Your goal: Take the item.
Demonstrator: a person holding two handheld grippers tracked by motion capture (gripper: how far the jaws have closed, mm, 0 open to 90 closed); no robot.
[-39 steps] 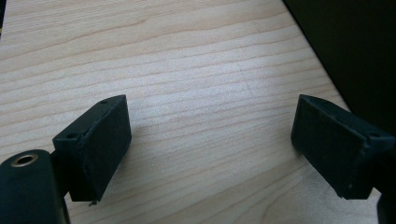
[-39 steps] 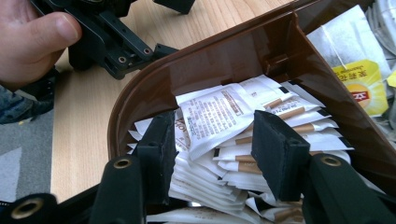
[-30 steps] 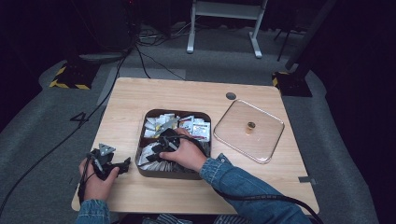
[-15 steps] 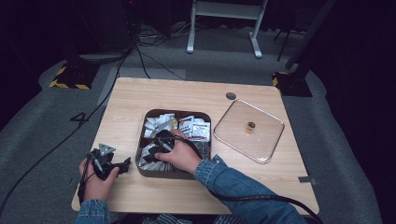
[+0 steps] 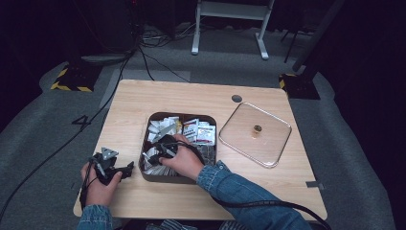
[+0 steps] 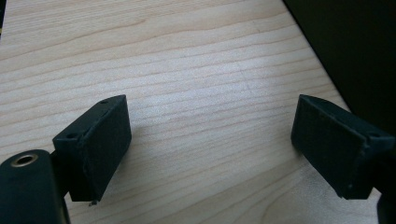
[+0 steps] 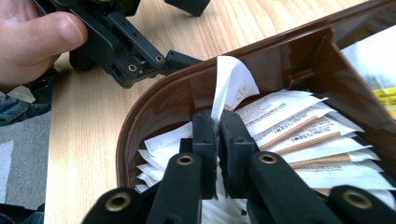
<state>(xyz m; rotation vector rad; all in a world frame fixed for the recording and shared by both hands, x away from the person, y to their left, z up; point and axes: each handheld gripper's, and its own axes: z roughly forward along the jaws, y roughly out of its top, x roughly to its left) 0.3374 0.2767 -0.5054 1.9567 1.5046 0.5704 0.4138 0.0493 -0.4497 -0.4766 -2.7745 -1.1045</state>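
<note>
In the right gripper view, the right gripper (image 7: 217,122) sits low in the centre of the frame, its jaws pressed almost together on a white packet (image 7: 229,84) that stands up between them. The packet rises against the inner wall of the brown box (image 7: 159,100), above a stack of other packets (image 7: 299,135) at the right. In the high view this gripper (image 5: 162,149) is inside the box (image 5: 178,177), near its lower left corner; the pinched packet is probably too small to make out there. The left gripper (image 5: 111,166) rests on the table (image 5: 143,100) at the lower left, just beside the box, its jaws spread wide over bare wood and holding nothing.
</note>
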